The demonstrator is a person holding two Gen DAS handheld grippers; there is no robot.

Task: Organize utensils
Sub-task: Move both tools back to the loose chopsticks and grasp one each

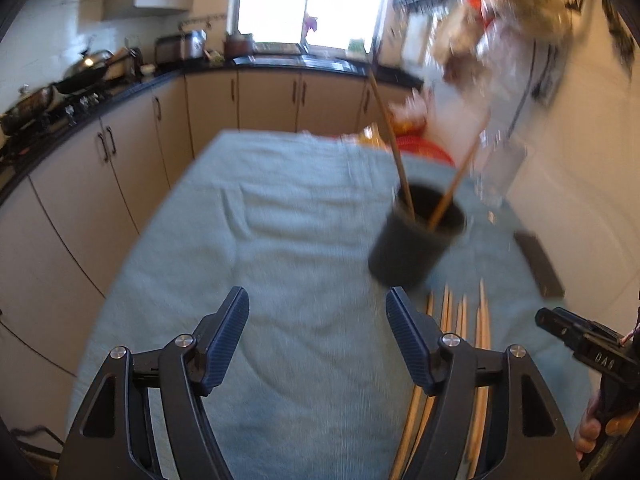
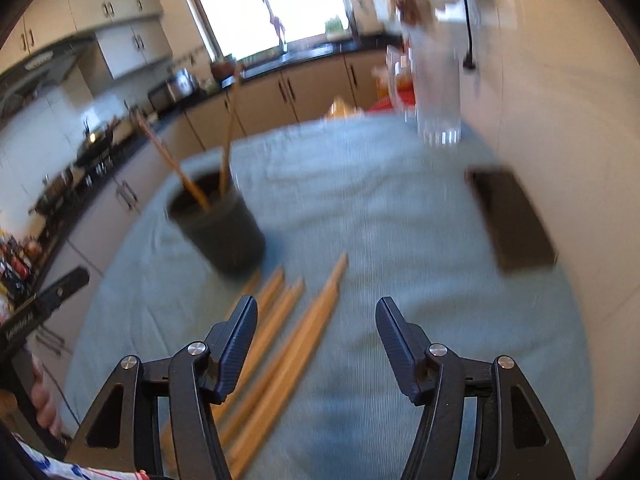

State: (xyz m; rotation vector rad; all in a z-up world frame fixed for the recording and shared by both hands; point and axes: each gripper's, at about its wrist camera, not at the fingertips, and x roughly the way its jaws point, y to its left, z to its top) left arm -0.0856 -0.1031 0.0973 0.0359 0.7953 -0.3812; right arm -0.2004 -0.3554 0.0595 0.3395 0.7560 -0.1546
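We're holding both claws wide apart w/ nothing between them: left claw (image 1: 316,320), right claw (image 2: 316,328), over the cloth-covered table (image 2: 400,220). Loose chopsticks (image 2: 288,340) are lying just ahead, beside the dark cup (image 2: 220,228) w/ two more sticking up inside.

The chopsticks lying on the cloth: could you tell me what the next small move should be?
Probably lower the right gripper, open and empty, onto one loose chopstick; two chopsticks already stand in the black cup.
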